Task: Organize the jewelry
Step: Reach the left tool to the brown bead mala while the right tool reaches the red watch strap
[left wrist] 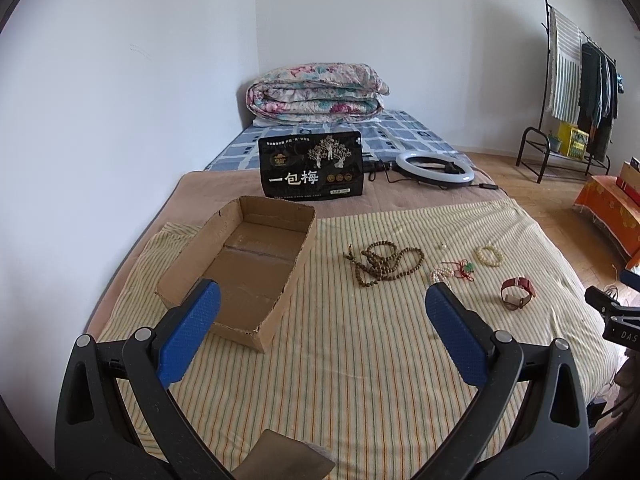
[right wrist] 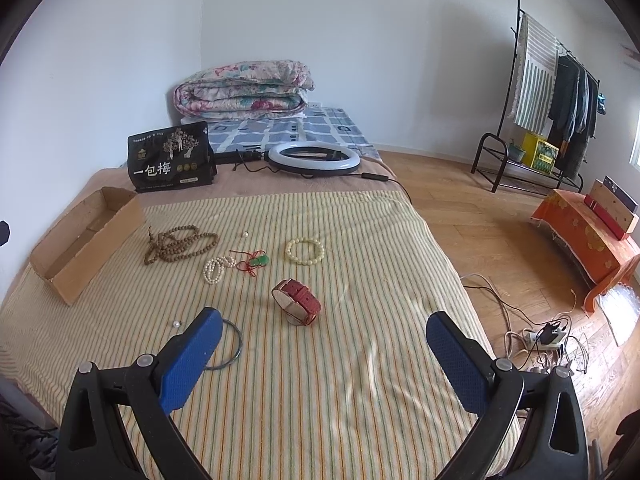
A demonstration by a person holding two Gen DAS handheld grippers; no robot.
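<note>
The jewelry lies loose on the striped blanket (right wrist: pixel 340 360): brown bead strand (right wrist: pixel 176 246), pearl bracelet (right wrist: pixel 216 270), cream bracelet (right wrist: pixel 305 252), red watch (right wrist: pixel 298 302). The cardboard box (left wrist: pixel 240 264) sits at 9 o'clock of them. Only the right view shows a thin bangle (right wrist: pixel 230 346). Left gripper (left wrist: pixel 322 308) and right gripper (right wrist: pixel 324 332) both hover spread wide, holding nothing.

Soft daylight, faint shadows, sharp focus, heavy fisheye vignetting.
</note>
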